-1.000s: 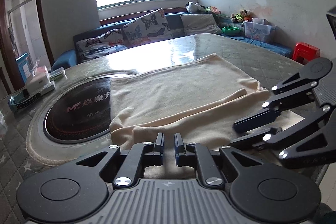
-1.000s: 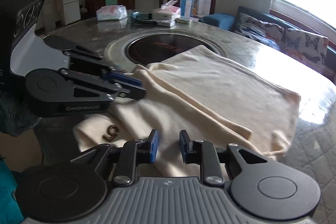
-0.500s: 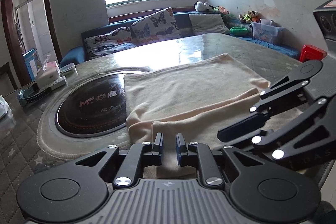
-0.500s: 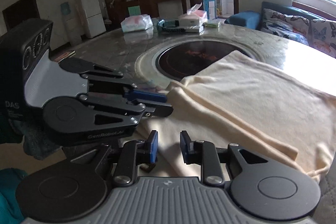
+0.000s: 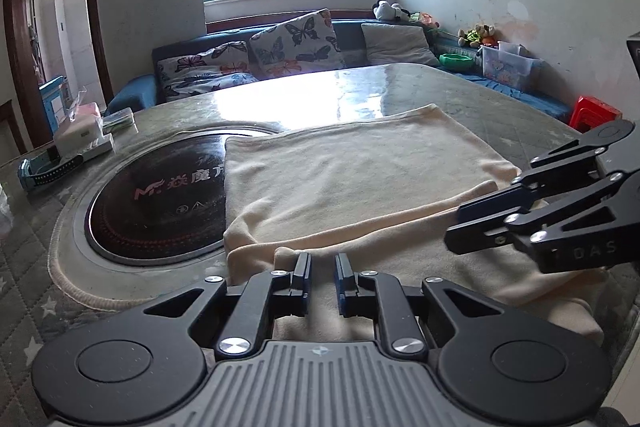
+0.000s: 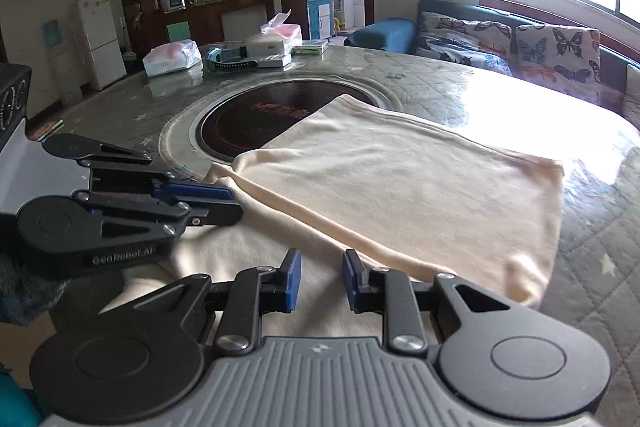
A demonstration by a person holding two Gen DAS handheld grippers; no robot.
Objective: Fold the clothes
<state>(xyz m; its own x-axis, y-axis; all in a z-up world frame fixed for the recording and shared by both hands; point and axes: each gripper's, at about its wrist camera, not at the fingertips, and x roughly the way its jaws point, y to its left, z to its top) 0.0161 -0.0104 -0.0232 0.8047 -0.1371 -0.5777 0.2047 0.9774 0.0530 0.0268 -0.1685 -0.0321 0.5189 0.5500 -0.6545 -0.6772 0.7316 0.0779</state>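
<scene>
Nearest the cameras, the left tool hovers low over the near hem of the cream, soft fleece garment, its blue-padded fingers parted by a narrow gap with no cloth between them; the right tool sits likewise just above the near edge, its fingers a little wider apart and also empty. Both point forward across the cloth, roughly level with it and side by side, each showing in the other's view as a black linkage lying over the garment's near part. The garment is spread on the quilted grey counter, already folded once so that a raised doubled edge runs across it just beyond the tools, and its far left corner overlaps the round black glass cooktop set in the counter. The likely risk is a poor pinch: with gaps this small, a tool may catch only the top layer, or slide over the plush fabric, and the next fold would then drag unevenly and skew the stacked edges. The near hem also hangs at the counter's rim, so a careless tug might pull the cloth off. Farther back, the white tissue box and clutter stand well apart.
</scene>
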